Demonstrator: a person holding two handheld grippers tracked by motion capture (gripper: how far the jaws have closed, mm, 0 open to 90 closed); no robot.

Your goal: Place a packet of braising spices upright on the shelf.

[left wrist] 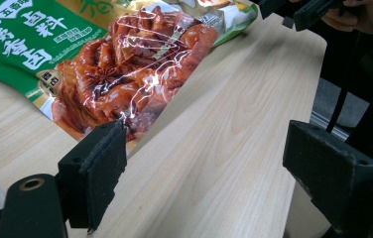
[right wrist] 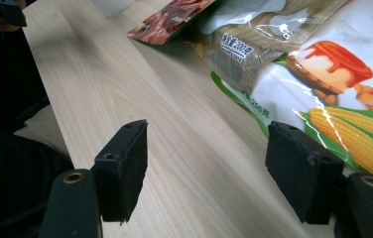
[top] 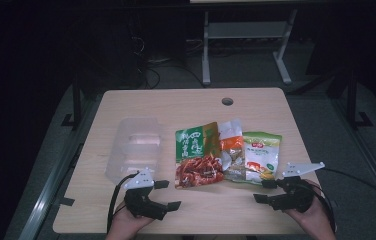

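Observation:
Three food packets lie side by side mid-table: a green and red one [top: 197,156] [left wrist: 125,74], a white and orange one [top: 231,150] [right wrist: 254,34] overlapping it, and a green-edged one with corn printed on it [top: 261,157] [right wrist: 343,99]. A clear plastic box [top: 135,147] stands left of them. My left gripper [top: 167,194] [left wrist: 209,173] is open near the front edge, just below the red packet's corner. Open as well, my right gripper [top: 265,191] [right wrist: 209,173] hovers beside the corn packet's lower edge. Neither holds anything.
The wooden table [top: 191,107] has a round cable hole [top: 227,101] near its far edge. Beyond it stand a white desk frame [top: 246,37] and tangled cables on a dark floor. Bare wood runs along the front between my grippers.

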